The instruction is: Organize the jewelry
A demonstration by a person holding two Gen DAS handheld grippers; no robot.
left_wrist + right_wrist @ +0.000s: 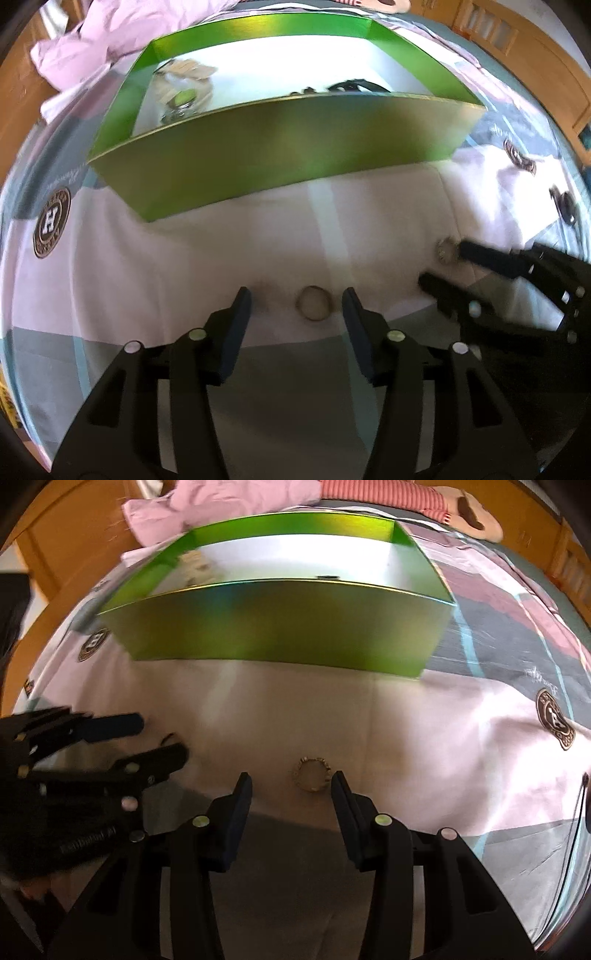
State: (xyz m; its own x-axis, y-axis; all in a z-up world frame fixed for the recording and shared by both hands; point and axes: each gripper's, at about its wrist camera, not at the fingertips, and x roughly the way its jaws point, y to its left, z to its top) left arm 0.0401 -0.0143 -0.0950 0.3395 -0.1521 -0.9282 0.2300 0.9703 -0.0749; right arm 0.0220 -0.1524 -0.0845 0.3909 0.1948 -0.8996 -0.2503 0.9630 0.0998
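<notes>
Left wrist view: the left gripper stood released, its jaws apart, with a plain ring lying between them on the bedsheet, untouched. The green box sat beyond. The right gripper appeared at right.

Right wrist view: the right gripper was released, an ornate ring lying between its jaws on the sheet, nearer the right-hand finger

**Clearance around box and grippers**

Bare bedsheet lies open between the green box and both grippers. Box front wall blocks level entry; its top is open. The right gripper crowds the left gripper sideways.
</notes>
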